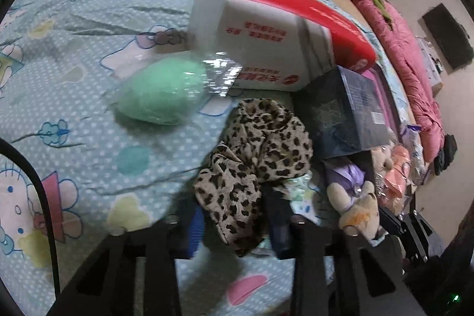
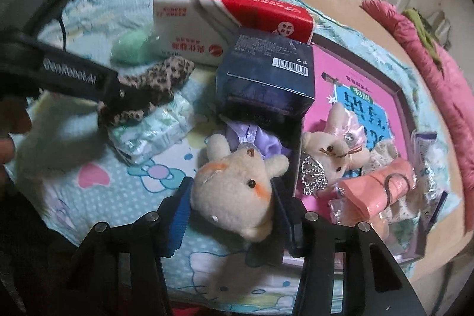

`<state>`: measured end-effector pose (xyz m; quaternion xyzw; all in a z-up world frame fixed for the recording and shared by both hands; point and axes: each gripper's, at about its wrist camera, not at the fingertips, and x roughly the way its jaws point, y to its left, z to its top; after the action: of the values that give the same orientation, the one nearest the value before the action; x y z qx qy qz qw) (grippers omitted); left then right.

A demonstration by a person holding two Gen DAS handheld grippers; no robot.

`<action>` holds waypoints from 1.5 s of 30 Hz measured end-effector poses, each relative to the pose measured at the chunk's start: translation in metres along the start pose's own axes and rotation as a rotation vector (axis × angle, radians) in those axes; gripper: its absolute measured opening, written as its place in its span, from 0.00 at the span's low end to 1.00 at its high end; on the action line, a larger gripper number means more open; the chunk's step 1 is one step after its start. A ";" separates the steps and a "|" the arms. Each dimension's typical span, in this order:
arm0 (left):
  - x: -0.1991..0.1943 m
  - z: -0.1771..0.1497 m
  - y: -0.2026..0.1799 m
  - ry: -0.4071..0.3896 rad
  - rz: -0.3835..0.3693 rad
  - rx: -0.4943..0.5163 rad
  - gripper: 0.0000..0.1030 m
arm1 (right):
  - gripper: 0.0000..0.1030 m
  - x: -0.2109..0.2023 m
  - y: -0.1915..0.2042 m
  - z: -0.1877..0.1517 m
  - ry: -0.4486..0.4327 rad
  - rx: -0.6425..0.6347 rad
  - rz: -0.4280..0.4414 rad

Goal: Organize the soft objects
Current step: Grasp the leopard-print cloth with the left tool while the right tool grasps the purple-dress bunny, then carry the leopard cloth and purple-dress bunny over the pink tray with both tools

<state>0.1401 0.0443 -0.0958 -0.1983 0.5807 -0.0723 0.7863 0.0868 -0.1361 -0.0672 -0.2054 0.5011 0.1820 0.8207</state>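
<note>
My left gripper (image 1: pixel 237 215) is shut on a leopard-print cloth (image 1: pixel 254 156); it also shows in the right wrist view (image 2: pixel 154 82), held by that gripper (image 2: pixel 115 99). My right gripper (image 2: pixel 234 197) is shut on a beige plush bear in a purple dress (image 2: pixel 237 185), seen too in the left wrist view (image 1: pixel 355 197). A green soft ball in clear wrap (image 1: pixel 161 91) lies on the bed. A second plush with a tiara (image 2: pixel 331 150) and a wrapped pink cloth (image 2: pixel 379 191) lie on a pink box lid (image 2: pixel 323 73).
A red-and-white carton (image 1: pixel 266 28) and a dark blue box (image 1: pixel 349 108) stand on the cartoon-print bedsheet (image 1: pixel 74 64). A folded pale packet (image 2: pixel 154 132) lies under the leopard cloth. A pink quilt (image 1: pixel 408 55) runs along the far edge.
</note>
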 end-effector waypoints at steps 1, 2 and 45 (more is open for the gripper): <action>-0.001 -0.001 -0.003 -0.005 0.003 0.013 0.24 | 0.51 -0.002 -0.003 0.000 -0.008 0.010 0.010; -0.003 -0.001 -0.006 -0.012 0.009 0.025 0.23 | 0.51 -0.003 -0.003 0.000 -0.011 0.018 0.021; -0.101 -0.013 -0.102 -0.192 -0.052 0.236 0.19 | 0.51 -0.106 -0.067 -0.005 -0.241 0.307 0.074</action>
<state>0.1079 -0.0165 0.0310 -0.1254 0.4851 -0.1411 0.8538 0.0704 -0.2055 0.0364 -0.0361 0.4283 0.1568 0.8892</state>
